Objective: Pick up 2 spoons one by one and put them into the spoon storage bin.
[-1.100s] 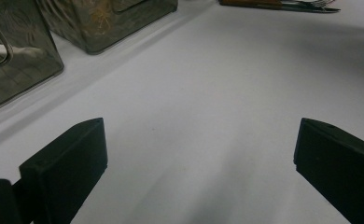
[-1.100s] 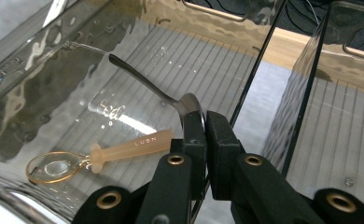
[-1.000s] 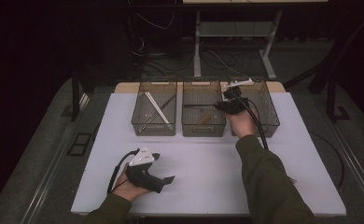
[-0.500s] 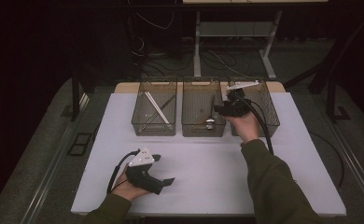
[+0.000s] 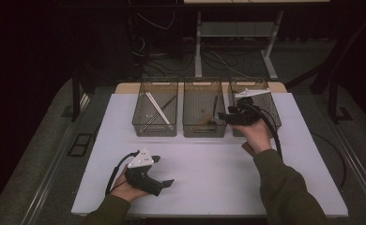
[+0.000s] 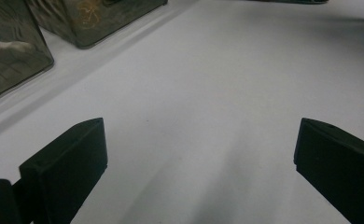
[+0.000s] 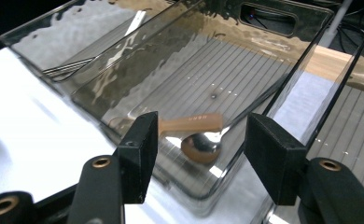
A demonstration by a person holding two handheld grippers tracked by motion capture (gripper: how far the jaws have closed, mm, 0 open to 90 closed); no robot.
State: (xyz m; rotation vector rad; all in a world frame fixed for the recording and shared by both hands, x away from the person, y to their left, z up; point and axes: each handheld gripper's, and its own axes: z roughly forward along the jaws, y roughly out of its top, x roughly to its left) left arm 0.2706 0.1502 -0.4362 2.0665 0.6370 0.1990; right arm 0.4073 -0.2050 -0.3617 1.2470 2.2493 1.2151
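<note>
3 clear bins stand in a row at the far side of the white surface (image 5: pixel 209 173). The left bin (image 5: pixel 156 125) holds long utensils, 1 of them white. The middle bin (image 5: pixel 203 129) holds 1 spoon (image 7: pixel 196 142) with a tan handle and a metal bowl. The right bin's (image 5: pixel 270 110) contents cannot be told. There are 2 claws. The right claw (image 7: pixel 201 156), jaws just opening and empty, hangs above the middle bin with the spoon below its gap. The left claw (image 6: pixel 199 172) rests wide open and empty over bare surface.
</note>
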